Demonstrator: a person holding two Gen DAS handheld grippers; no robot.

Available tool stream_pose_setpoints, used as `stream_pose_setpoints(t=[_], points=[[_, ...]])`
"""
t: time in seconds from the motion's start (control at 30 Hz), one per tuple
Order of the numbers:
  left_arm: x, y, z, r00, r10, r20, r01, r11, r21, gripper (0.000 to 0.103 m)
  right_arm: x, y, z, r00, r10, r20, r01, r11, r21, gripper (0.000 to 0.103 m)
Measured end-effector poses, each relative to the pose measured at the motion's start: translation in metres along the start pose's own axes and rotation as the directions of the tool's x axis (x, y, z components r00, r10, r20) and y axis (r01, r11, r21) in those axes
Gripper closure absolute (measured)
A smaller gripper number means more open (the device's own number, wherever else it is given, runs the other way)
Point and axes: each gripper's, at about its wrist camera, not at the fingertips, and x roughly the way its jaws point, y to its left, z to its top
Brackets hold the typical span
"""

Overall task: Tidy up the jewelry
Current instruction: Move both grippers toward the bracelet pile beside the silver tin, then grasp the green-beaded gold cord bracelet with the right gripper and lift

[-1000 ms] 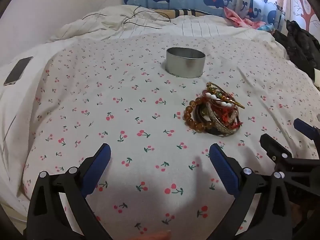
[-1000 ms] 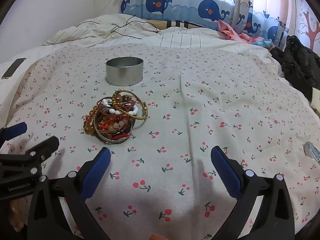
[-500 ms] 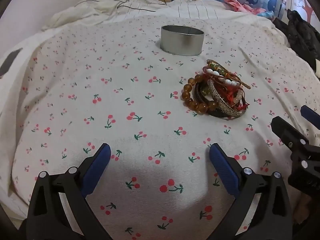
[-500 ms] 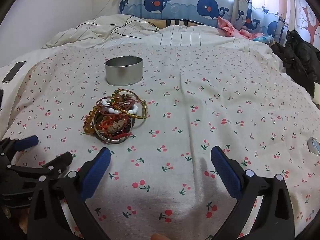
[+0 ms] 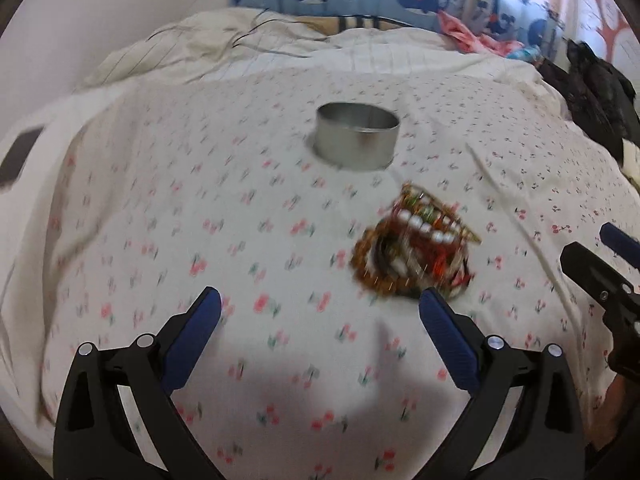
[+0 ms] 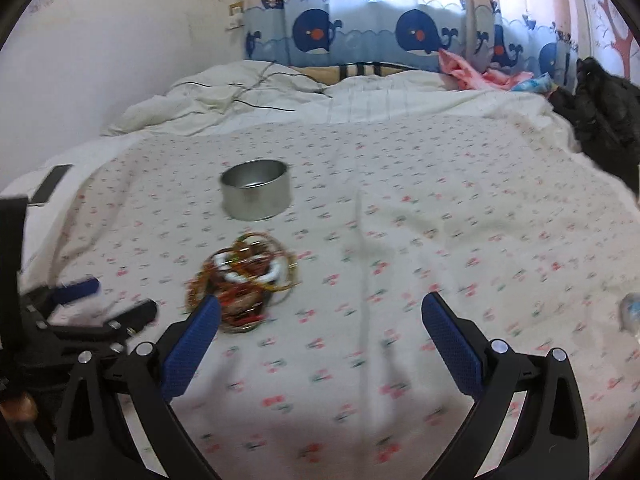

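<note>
A tangled pile of bracelets (image 5: 416, 248) with amber, white and red beads lies on the cherry-print bedsheet (image 5: 200, 208); it also shows in the right wrist view (image 6: 244, 280). A round metal tin (image 5: 357, 135) stands open behind it, also in the right wrist view (image 6: 256, 189). My left gripper (image 5: 320, 312) is open and empty, its right pad just in front of the pile. My right gripper (image 6: 320, 316) is open and empty, its left pad over the pile's near edge. Both views are blurred.
A dark phone (image 5: 18, 156) lies at the bed's left edge. Rumpled white bedding with cables (image 6: 248, 96) and pink cloth (image 6: 476, 74) lie at the back. Black clothing (image 6: 604, 120) is piled at the right. A small shiny object (image 6: 630, 310) lies at far right.
Both grippers have tilted up and shifted, so the tin and bracelets sit lower in view. The bracelets and tin have not moved on the sheet. Both grippers stay open.
</note>
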Motion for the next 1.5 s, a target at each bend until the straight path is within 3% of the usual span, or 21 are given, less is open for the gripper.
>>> stream_pose_setpoints(t=[0.1,0.2,0.33,0.5,1.5], points=[[0.013,0.001,0.016,0.999,-0.047,-0.027,0.047,0.999,-0.002,0.008,0.013,-0.003,-0.002,0.997,0.052,-0.058,-0.052,0.999,0.004,0.007],[0.018,0.004,0.023,0.994,-0.101,-0.044,0.101,0.995,-0.019,0.008,0.018,0.009,0.003,0.996,0.056,-0.073,-0.062,0.994,-0.09,0.007],[0.021,0.005,0.027,0.997,-0.068,-0.023,0.068,0.998,-0.02,0.008,0.029,0.018,0.017,0.993,0.079,-0.083,-0.094,0.978,-0.188,0.007],[0.029,0.007,0.026,0.999,-0.013,-0.05,0.011,0.999,-0.034,0.008,0.042,0.007,0.013,0.99,0.079,-0.113,-0.093,0.988,-0.123,0.007],[0.026,-0.002,0.022,0.999,-0.01,-0.043,0.01,1.0,-0.004,0.008,0.046,0.015,0.009,0.991,0.068,-0.112,-0.084,0.986,-0.142,0.007]])
